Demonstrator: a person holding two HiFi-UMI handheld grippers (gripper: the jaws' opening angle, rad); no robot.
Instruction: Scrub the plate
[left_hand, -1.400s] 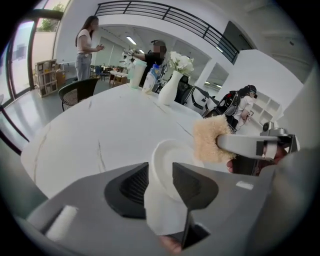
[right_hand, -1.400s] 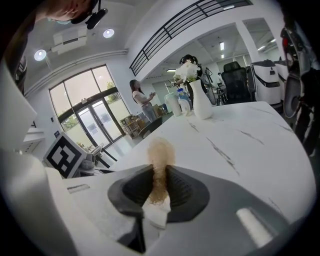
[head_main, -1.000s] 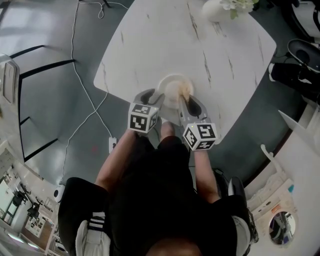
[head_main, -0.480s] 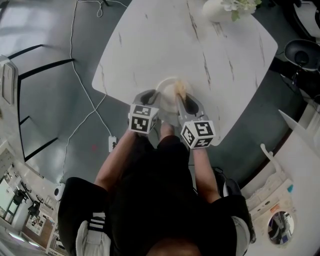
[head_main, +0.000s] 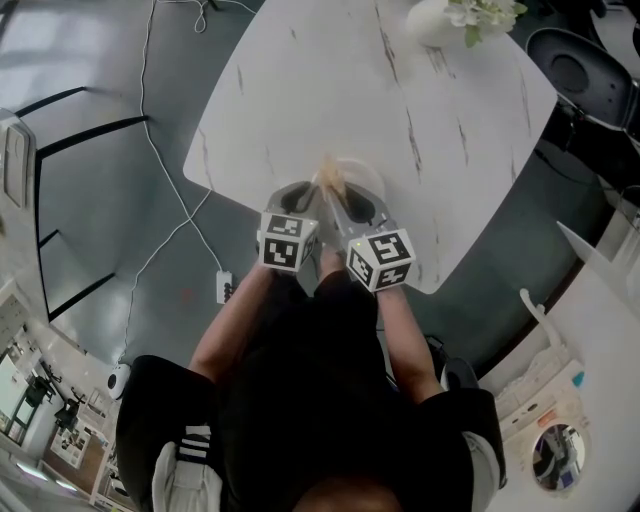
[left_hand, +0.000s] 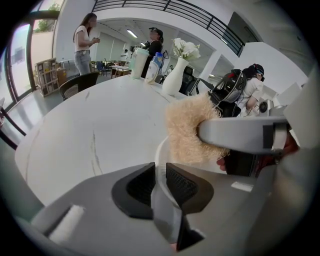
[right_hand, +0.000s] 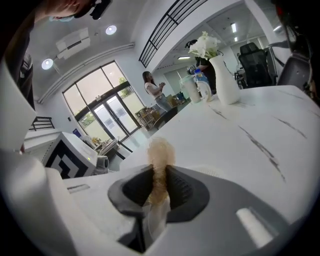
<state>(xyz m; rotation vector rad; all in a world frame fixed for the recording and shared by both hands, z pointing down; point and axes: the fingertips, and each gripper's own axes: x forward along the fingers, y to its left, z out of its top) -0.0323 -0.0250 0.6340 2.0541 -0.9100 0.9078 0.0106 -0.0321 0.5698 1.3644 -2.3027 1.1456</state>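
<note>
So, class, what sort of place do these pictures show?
Probably an open-plan office or lobby: tall glass entrance doors, a black-railed upper balcony, and a black office chair beyond the white marble-patterned table.

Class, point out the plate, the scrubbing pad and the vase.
plate (left_hand: 159, 152), left gripper view, near rim
scrubbing pad (left_hand: 186, 132), left gripper view, fuzzy front face
vase (left_hand: 174, 80), left gripper view, white body

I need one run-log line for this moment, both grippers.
left gripper: jaws just closed on plate rim | right gripper: shut on scrubber
</note>
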